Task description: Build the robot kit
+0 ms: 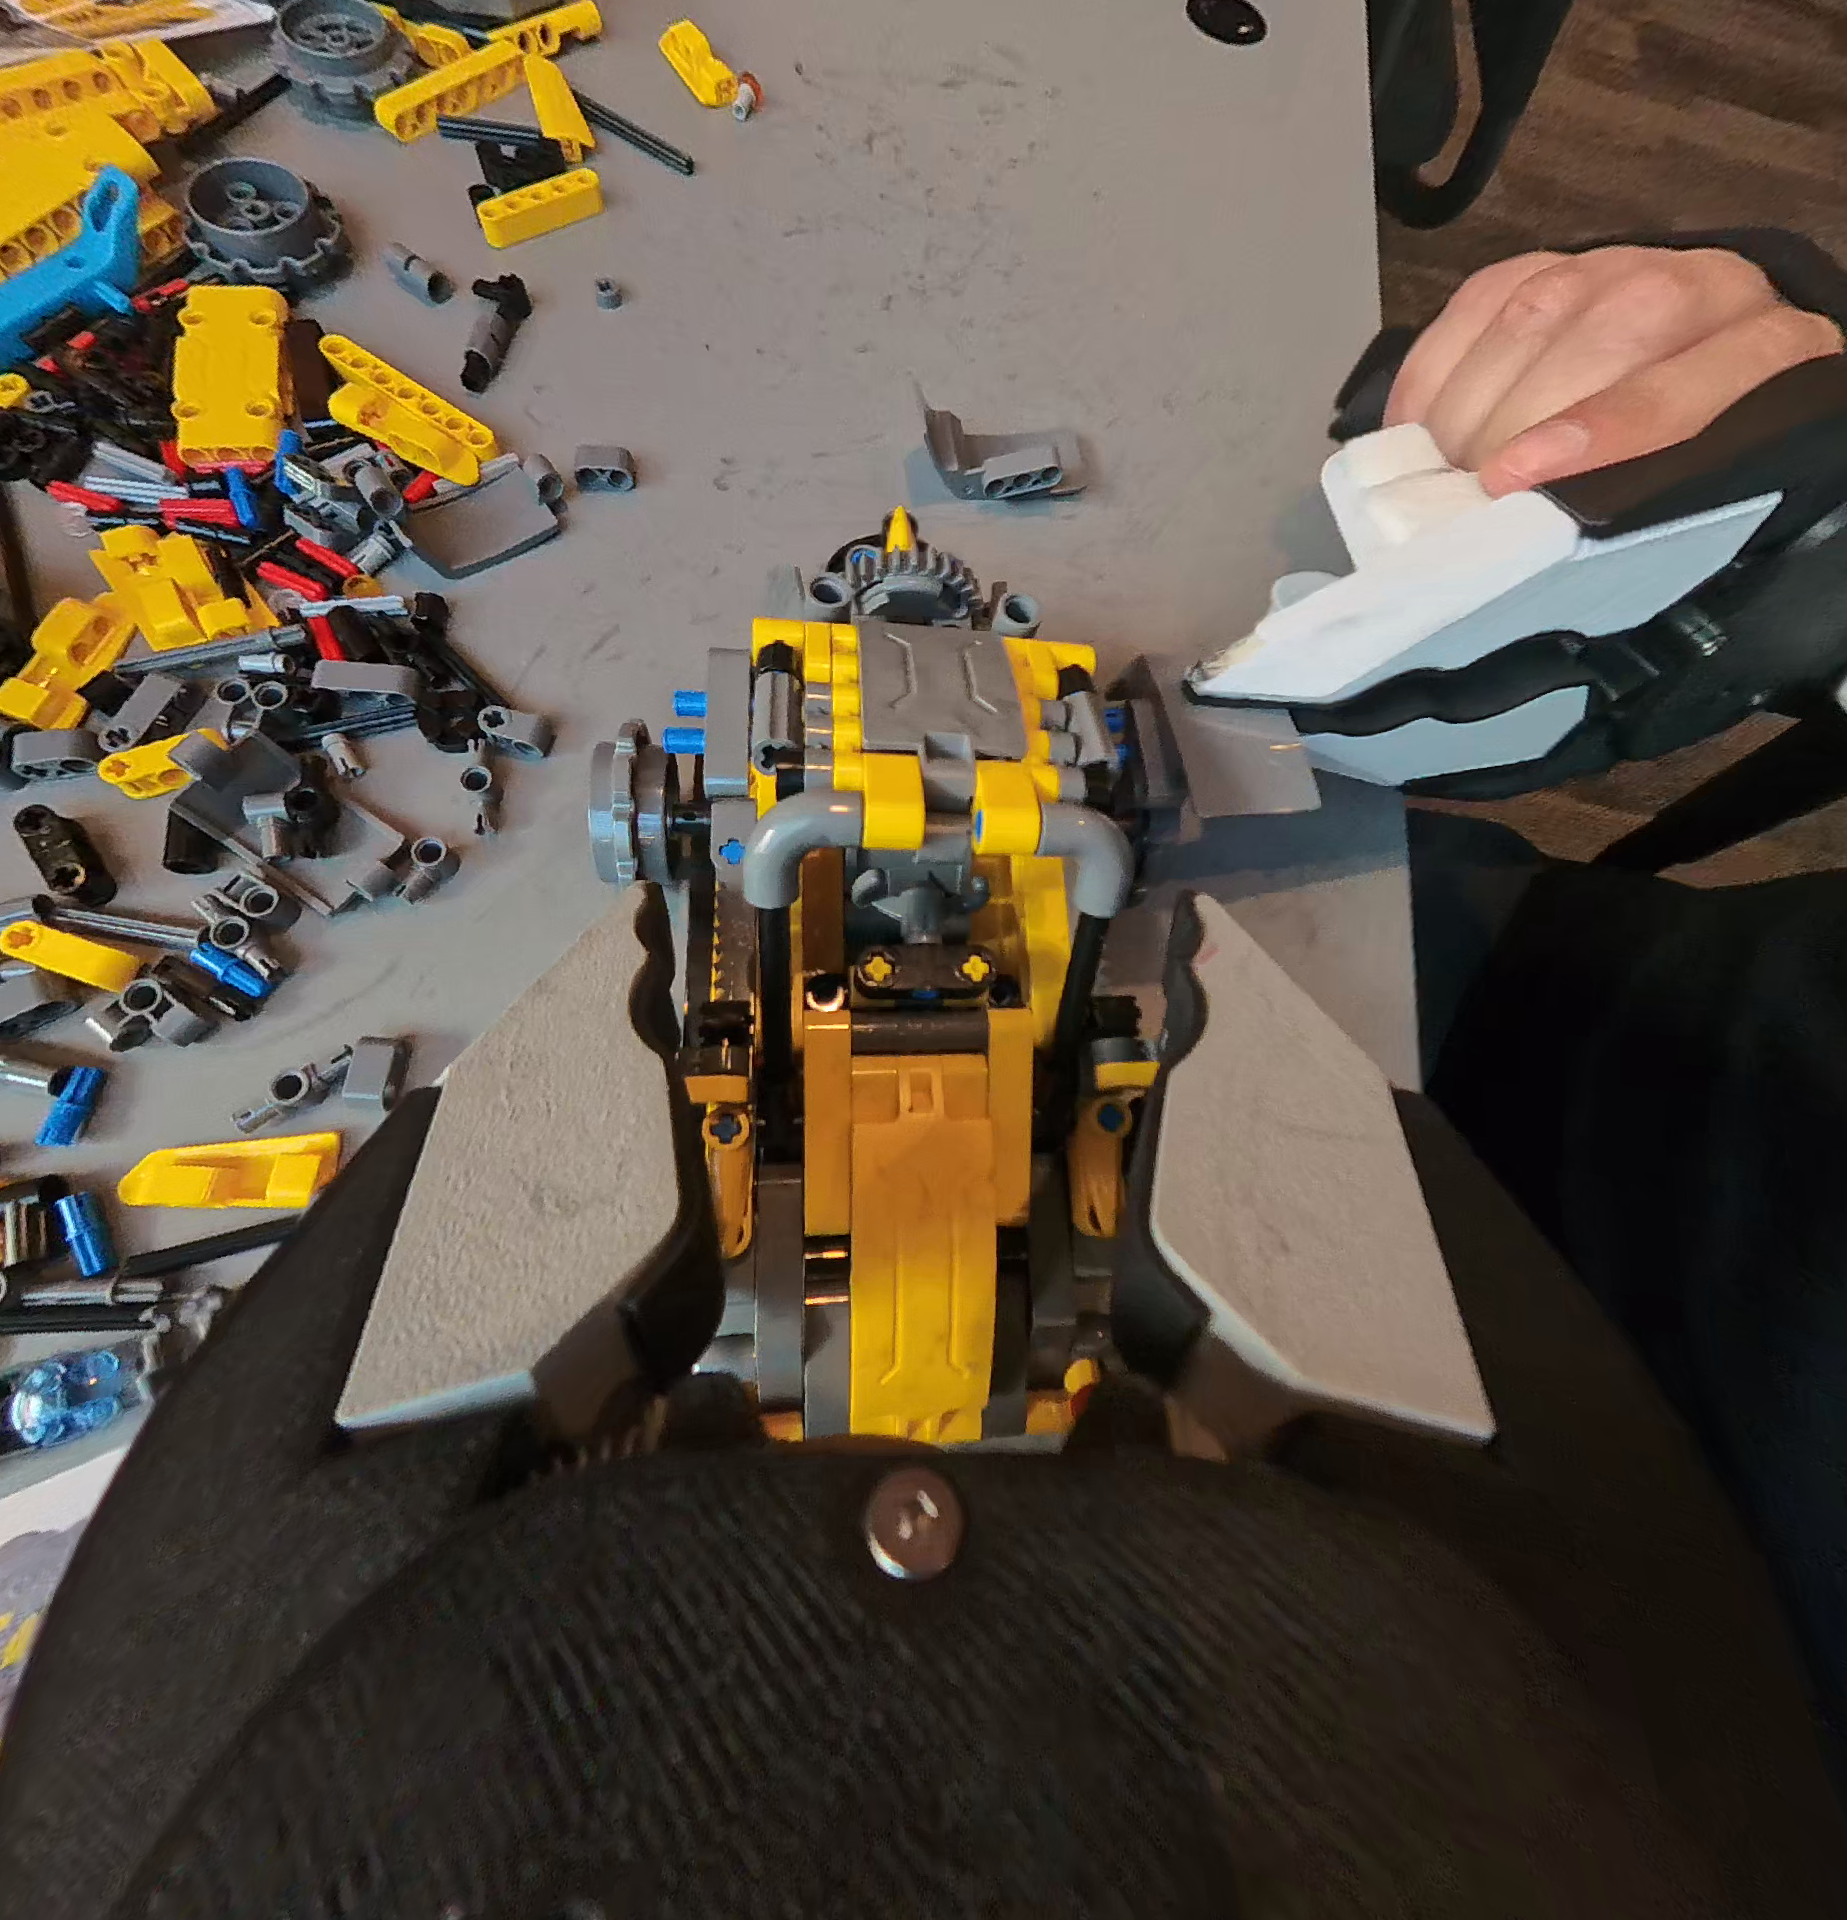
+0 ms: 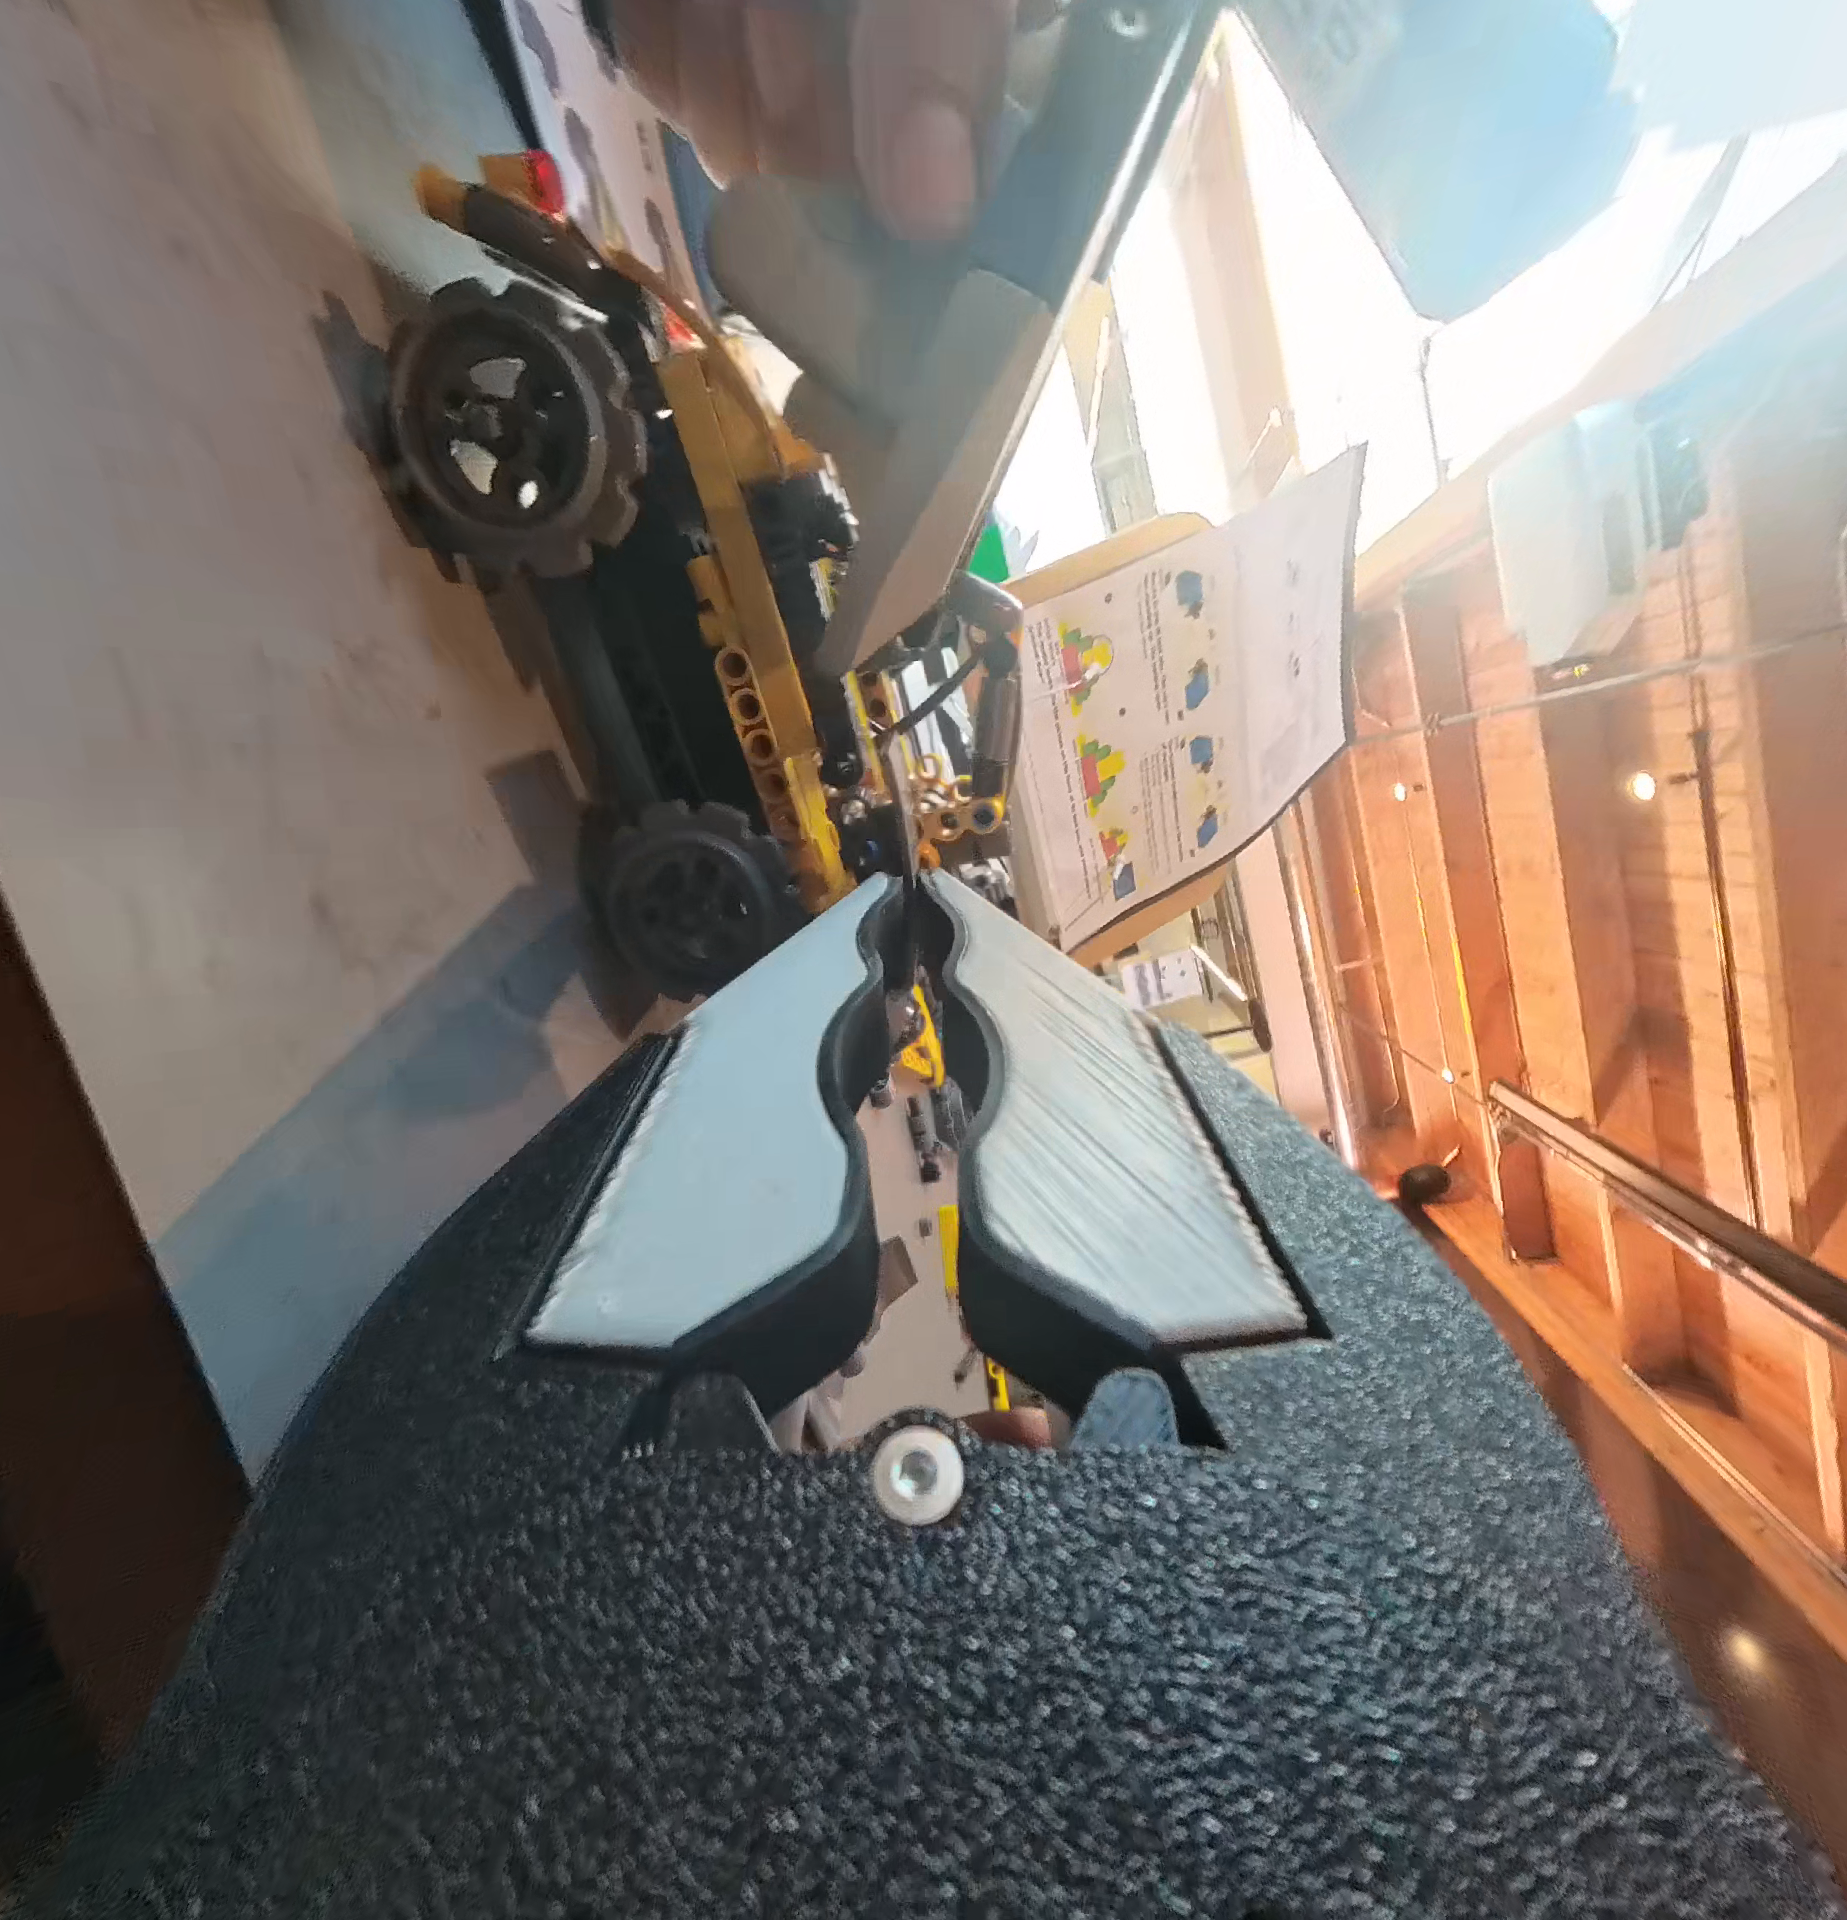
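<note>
A yellow, grey and black brick-built vehicle model (image 1: 898,831) stands on the grey table (image 1: 1002,260). My left gripper (image 1: 919,935) is shut on the model, one finger on each side of its body. My right gripper (image 1: 1262,717), held by a hand (image 1: 1584,343), comes in from the right. It is shut on a flat grey panel (image 1: 1246,774) that touches the model's right side. In the right wrist view my right gripper (image 2: 906,883) pinches the panel (image 2: 901,821) edge-on. The model (image 2: 690,623) and its dark wheels (image 2: 514,426) lie just ahead. A left finger (image 2: 950,436) crosses above.
A pile of loose yellow, grey, black, red and blue parts (image 1: 223,623) covers the table's left side. A grey angled piece (image 1: 1002,457) lies beyond the model. The table edge (image 1: 1386,520) runs close on the right. A printed instruction sheet (image 2: 1179,707) hangs ahead, and a booklet (image 1: 5,1610) lies at bottom left.
</note>
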Demonstrator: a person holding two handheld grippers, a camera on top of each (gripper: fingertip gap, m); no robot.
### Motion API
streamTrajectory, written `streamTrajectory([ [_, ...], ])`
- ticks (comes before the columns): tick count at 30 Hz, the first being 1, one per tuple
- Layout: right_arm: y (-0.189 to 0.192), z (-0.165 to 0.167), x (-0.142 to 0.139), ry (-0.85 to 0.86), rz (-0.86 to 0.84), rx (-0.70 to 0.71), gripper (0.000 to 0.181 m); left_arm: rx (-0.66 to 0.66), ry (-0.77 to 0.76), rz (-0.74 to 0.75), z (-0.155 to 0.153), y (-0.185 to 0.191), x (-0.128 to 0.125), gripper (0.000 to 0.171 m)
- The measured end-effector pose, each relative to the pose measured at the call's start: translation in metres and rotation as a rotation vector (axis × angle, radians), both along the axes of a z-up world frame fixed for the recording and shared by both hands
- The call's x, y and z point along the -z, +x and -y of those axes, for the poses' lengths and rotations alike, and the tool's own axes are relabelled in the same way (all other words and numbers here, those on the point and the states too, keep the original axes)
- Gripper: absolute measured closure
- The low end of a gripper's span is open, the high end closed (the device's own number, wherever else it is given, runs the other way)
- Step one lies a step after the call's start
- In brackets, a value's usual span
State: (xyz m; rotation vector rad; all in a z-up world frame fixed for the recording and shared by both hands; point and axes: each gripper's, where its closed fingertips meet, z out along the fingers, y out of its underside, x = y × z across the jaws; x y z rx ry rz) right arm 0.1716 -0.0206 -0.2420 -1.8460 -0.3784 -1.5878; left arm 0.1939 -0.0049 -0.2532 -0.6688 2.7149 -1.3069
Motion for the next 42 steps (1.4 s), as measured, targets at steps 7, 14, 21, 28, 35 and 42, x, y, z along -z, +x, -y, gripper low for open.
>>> streamTrajectory([
  [7,0.008,0.007,0.007,0.004,-0.011,-0.037,0.181,0.055,0.150,0.069,0.004,0.007,0.011,0.076],
  [14,0.010,0.017,0.007,0.053,-0.004,-0.056,0.181,0.079,0.071,-0.003,0.004,0.010,-0.007,0.075],
  [21,0.007,0.018,0.006,0.078,-0.014,-0.094,0.181,0.148,0.198,0.065,0.011,0.017,0.004,0.068],
  [28,0.009,0.020,0.005,0.081,-0.006,-0.091,0.181,0.181,0.190,-0.005,0.015,0.010,0.012,0.081],
  [35,0.010,0.024,0.001,0.080,0.027,-0.092,0.181,0.195,0.226,-0.017,0.021,0.003,0.019,0.063],
  [42,0.008,0.022,0.001,0.073,0.031,-0.110,0.181,0.190,0.226,-0.049,0.021,0.006,0.017,0.070],
])
